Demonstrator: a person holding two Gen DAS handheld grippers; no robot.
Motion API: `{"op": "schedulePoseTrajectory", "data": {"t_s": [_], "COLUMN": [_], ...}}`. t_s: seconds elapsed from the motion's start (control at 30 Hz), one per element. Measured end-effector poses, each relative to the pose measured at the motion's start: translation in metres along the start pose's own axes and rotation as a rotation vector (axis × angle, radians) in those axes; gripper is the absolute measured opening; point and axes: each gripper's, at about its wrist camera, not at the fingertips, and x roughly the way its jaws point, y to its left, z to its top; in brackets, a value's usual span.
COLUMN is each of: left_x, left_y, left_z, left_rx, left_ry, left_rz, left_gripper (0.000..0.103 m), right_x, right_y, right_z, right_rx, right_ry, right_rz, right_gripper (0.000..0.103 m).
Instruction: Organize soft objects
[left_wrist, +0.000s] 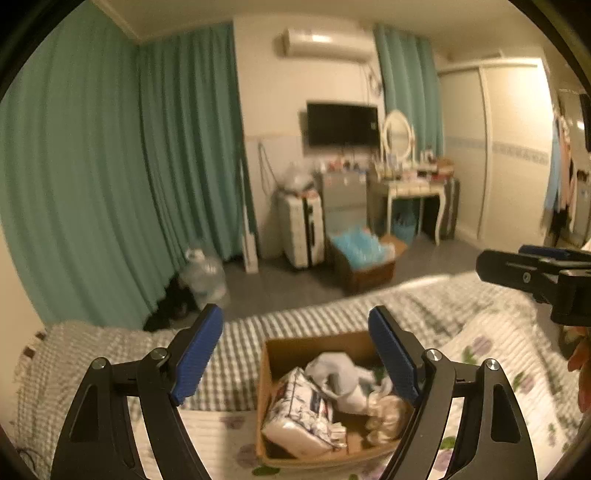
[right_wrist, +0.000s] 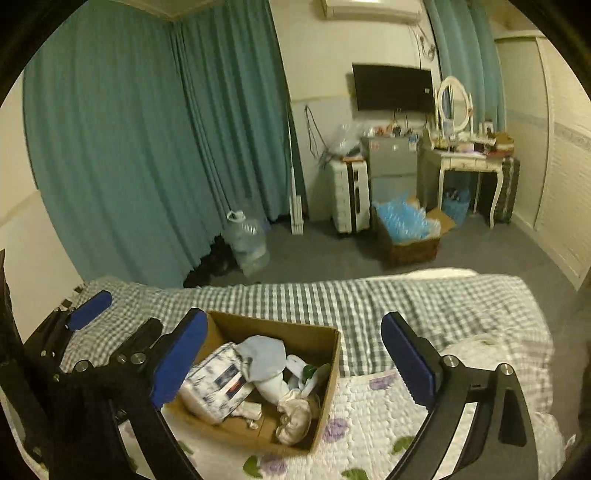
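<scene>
A cardboard box (left_wrist: 266, 391) (right_wrist: 328, 373) sits on the bed. It holds a blue-and-white tissue pack (left_wrist: 299, 417) (right_wrist: 214, 387), a light blue cloth (left_wrist: 336, 369) (right_wrist: 264, 356), a white soft item (right_wrist: 273, 389) and a cream plush (left_wrist: 386, 413) (right_wrist: 295, 417). My left gripper (left_wrist: 295, 350) is open and empty above the box's near side; it also shows at the left in the right wrist view (right_wrist: 92, 310). My right gripper (right_wrist: 293, 354) is open and empty above the box; it shows at the far right in the left wrist view (left_wrist: 517, 266).
The bed has a grey checked sheet (right_wrist: 332, 302) and a floral quilt (right_wrist: 369, 417). Beyond it on the floor stand a water jug (right_wrist: 247, 240), a white suitcase (right_wrist: 351, 195), a box of blue items (right_wrist: 410, 229), a dressing table (right_wrist: 469, 162) and green curtains (right_wrist: 129, 147).
</scene>
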Motion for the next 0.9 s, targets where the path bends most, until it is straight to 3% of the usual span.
{"op": "schedulePoseTrajectory", "data": {"t_s": [0.03,0.1,0.3,0.43,0.63,0.9], "left_x": [-0.016,-0.052,-0.141,-0.184,-0.204,-0.157], "left_y": [0.001,0.004,0.010,0.011,0.009,0.013], "left_z": [0.004,0.011,0.008,-0.004,-0.035,-0.102], "left_rx": [0.001,0.006,0.014,-0.001,-0.002,-0.075], "left_ry": [-0.020,-0.059,-0.127,-0.160,-0.153,-0.030], "left_rz": [0.002,-0.001,-0.040,-0.046,0.000,0.079], "left_gripper": [0.083,0.095,0.096,0.100,0.100,0.100], "right_x": [-0.020,-0.056,-0.149,-0.195,-0.206,-0.145], "right_y": [0.003,0.010,0.034,0.055,0.061,0.051], "right_z": [0.003,0.006,-0.010,-0.038,-0.090,-0.174], "right_rx": [-0.009,-0.019,-0.075,-0.165,-0.204,-0.240], "right_ry": [-0.016,-0.045,-0.071,-0.102,-0.050,0.063], "right_rz": [0.000,0.005,0.097,0.075,0.084,0.035], "right_gripper": [0.096,0.097,0.100,0.101,0.101,0.101]}}
